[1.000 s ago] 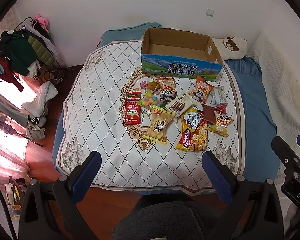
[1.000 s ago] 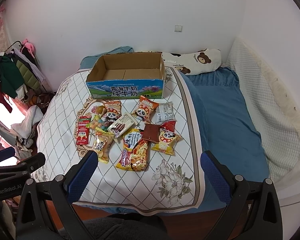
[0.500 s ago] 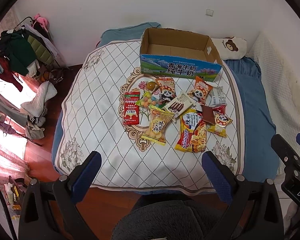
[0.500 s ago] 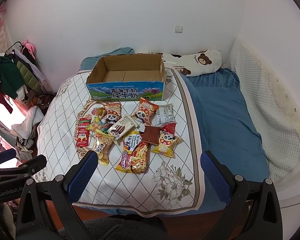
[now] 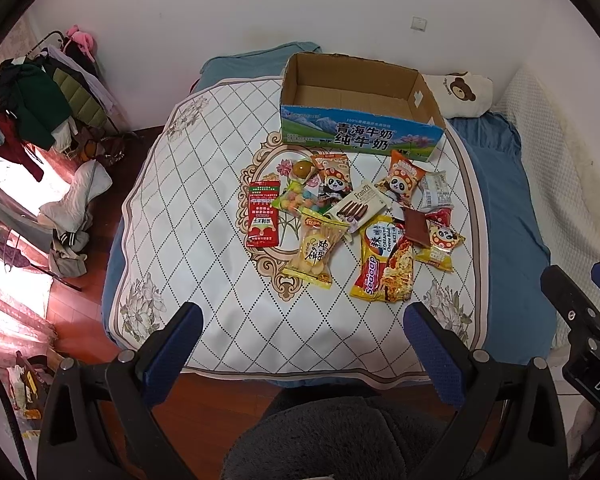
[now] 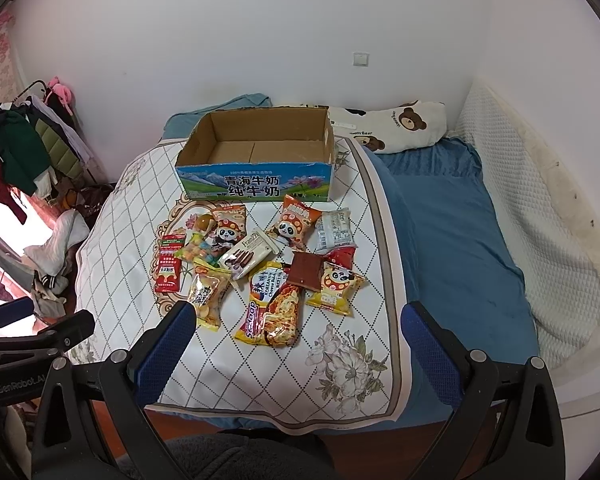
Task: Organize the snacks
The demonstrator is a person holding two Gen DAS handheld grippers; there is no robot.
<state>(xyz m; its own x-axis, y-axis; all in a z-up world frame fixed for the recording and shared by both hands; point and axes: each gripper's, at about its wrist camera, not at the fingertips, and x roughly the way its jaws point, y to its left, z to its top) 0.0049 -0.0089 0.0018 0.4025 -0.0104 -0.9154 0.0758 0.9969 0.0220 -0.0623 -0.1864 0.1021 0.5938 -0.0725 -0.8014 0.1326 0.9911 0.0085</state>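
Note:
Several snack packs lie in a heap on a white quilted bed cover [image 5: 188,208]: a red pack [image 5: 263,220], a yellow biscuit bag [image 5: 314,252], a yellow noodle pack [image 5: 382,268], a brown bar [image 5: 416,227] and panda bags [image 5: 404,180]. An open, empty cardboard milk box [image 5: 360,108] stands behind them; it also shows in the right wrist view [image 6: 256,160]. My left gripper [image 5: 302,356] is open and empty, held above the near bed edge. My right gripper [image 6: 296,356] is open and empty, also well short of the snacks [image 6: 272,304].
A bear-print pillow [image 6: 400,124] lies behind the box on the blue sheet [image 6: 452,224]. A clothes rack [image 5: 32,112] and laundry stand on the wooden floor at the left. A white padded wall [image 6: 540,216] lines the right side.
Both views have shifted slightly, with the bed and snacks drawing a little further away and upward. Both grippers stay open and empty.

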